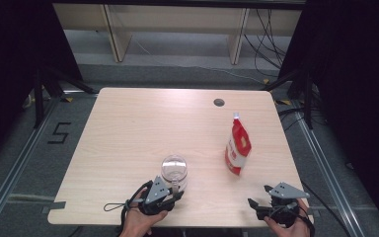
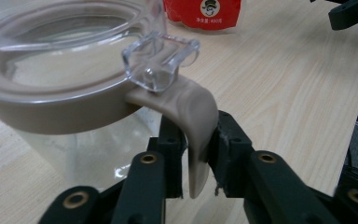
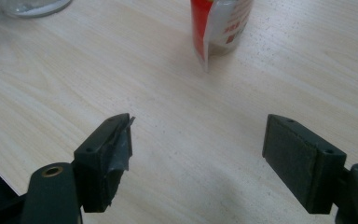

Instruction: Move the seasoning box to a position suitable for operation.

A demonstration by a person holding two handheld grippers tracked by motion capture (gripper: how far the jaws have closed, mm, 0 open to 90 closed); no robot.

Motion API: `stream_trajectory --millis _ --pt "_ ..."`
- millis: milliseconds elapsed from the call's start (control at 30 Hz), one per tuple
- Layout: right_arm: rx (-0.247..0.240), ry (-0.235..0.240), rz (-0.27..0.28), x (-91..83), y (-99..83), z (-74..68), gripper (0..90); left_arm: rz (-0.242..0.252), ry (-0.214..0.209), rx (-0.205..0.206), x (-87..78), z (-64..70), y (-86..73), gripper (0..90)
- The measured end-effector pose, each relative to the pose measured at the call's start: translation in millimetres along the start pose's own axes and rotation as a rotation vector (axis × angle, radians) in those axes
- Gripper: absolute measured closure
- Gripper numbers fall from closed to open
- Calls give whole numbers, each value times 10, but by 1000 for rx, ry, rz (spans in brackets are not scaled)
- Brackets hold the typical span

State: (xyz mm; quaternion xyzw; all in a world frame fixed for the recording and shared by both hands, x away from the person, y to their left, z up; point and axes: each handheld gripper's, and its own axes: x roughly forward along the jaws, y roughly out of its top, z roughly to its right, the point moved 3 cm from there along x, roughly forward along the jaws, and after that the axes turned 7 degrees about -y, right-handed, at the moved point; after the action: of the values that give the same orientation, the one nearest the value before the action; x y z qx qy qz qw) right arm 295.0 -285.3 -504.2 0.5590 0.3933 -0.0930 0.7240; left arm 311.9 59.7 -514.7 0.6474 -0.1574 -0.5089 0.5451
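Note:
A clear glass jar [image 1: 174,170] with a beige-rimmed lid [image 2: 60,100] stands near the table's front edge, left of centre. My left gripper [image 1: 176,194] is shut on the lid's beige tab [image 2: 196,140], which hangs down from a clear clasp [image 2: 161,60]. A red and white pouch [image 1: 238,146] with a white cap stands upright to the right of the jar; its base [image 3: 219,28] shows in the right gripper view. My right gripper [image 1: 258,195] rests open at the front right, with bare tabletop between its jaws [image 3: 198,154].
The light wooden table [image 1: 143,123] has a round cable hole [image 1: 219,102] near its far edge. Black drapes hang at both sides, and wooden furniture legs and cables lie on the floor beyond the table. A floor marking reads 5 [image 1: 59,133].

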Motion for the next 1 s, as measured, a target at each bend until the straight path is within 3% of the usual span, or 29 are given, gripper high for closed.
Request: stream_trajectory --millis 67,100,133,167,200,367,433,500,533,567,600,633,700,733,833,867,900,967,1000 --pt "-9 6 6 4 2 10 248 9 -3 13 -8 -14 3 768" --pt "-8 0 7 -1 2 12 248 -4 3 -5 -29 -21 -9 769" --pt "-67 -14 40 15 11 59 248 -3 -9 -17 -47 -33 -13 770" --pt "-45 -12 29 6 11 45 248 -7 -3 -21 -65 -41 -17 769" --pt "-45 -11 29 6 11 45 248 -3 -13 -27 -80 -60 -26 767" --pt "-48 -12 33 11 8 55 248 -5 12 -35 -228 -181 -89 750" --pt "-26 17 21 17 2 40 249 -14 35 -29 -305 -237 -122 741" --pt "-34 0 22 6 5 46 249 -9 57 -27 -379 -299 -154 733" --pt "-10 -3 12 -6 1 26 250 -23 69 -8 -428 -347 -169 730" --pt "-13 -3 16 -5 3 27 250 -22 81 -37 -468 -375 -194 728" --pt "-15 -5 19 -3 3 23 250 -18 85 -38 -487 -404 -206 726" --pt "-47 -14 36 7 10 48 250 -23 103 -34 -524 -435 -220 724" --pt "-11 0 13 -2 -1 11 253 -23 122 -23 -577 -509 -236 723" --pt "-13 -1 19 0 0 13 252 -15 134 -47 -589 -526 -246 723" --pt "-14 2 10 -2 0 12 253 -5 163 -54 -612 -598 -262 723" --pt "-56 -8 30 10 9 43 254 -17 178 -46 -629 -622 -263 723" --pt "-40 -1 19 6 6 33 255 -19 189 -36 -637 -651 -260 724" --pt "-40 1 24 5 10 31 256 -2 199 -57 -635 -692 -264 728" --pt "-46 -3 26 5 10 35 256 -19 209 -52 -656 -720 -263 731"
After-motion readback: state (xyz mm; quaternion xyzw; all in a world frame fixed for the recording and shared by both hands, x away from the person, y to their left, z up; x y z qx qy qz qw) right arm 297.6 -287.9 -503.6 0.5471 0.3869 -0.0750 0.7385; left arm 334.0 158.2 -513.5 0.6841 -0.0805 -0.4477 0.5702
